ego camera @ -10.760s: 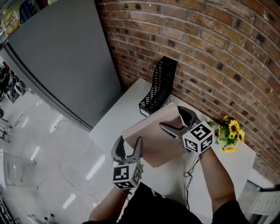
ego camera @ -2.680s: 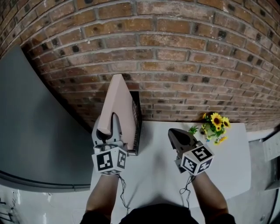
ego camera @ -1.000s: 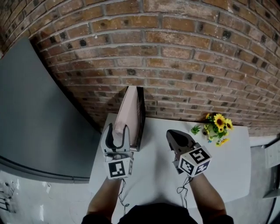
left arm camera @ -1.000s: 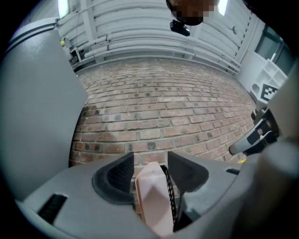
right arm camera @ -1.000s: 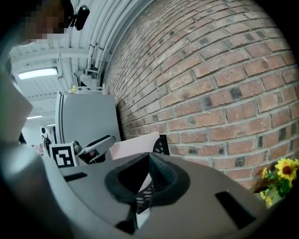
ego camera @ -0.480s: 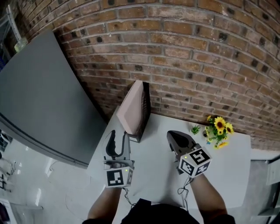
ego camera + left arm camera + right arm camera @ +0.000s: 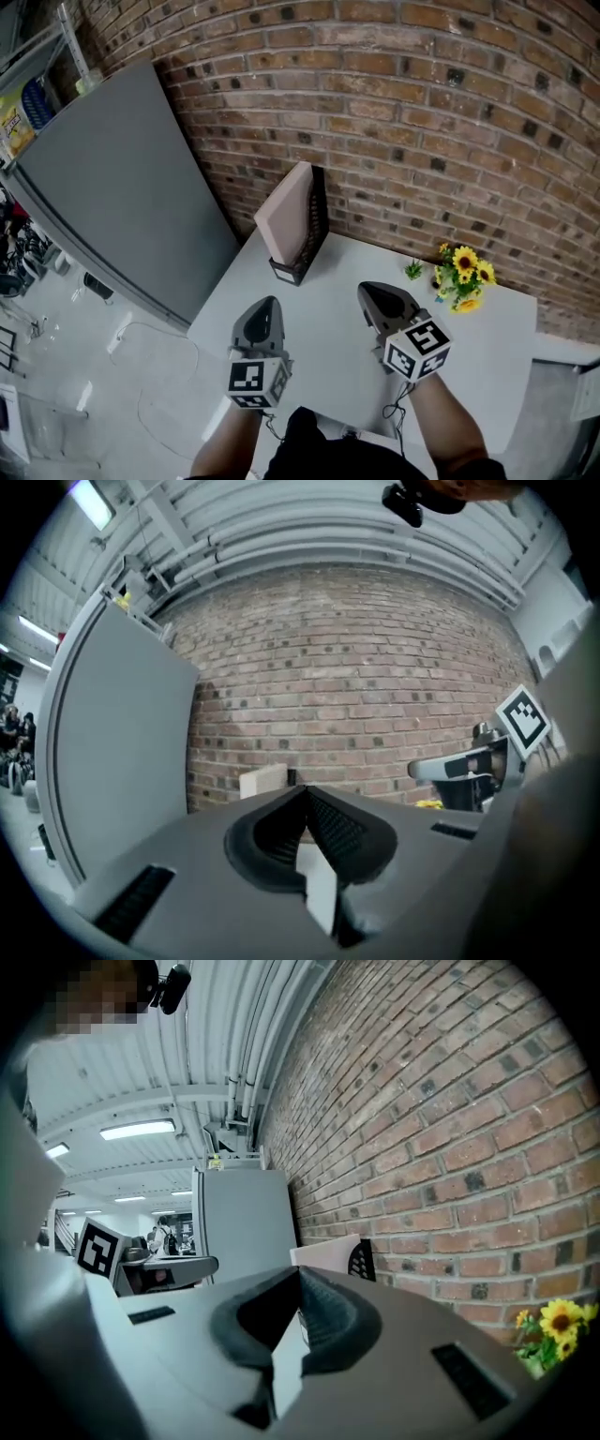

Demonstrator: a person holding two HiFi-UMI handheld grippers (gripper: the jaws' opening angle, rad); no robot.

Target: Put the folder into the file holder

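Head view, folder [image 7: 286,221] partly hiding file holder [image 7: 320,217]

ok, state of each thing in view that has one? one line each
folder: upright inside the file holder, no gripper on it.
file holder: standing on the table, holding the folder.
left gripper: shut, jaws just closed, nothing between them, clear of the folder.
right gripper: shut, empty.
sunflowers: upright, untouched.
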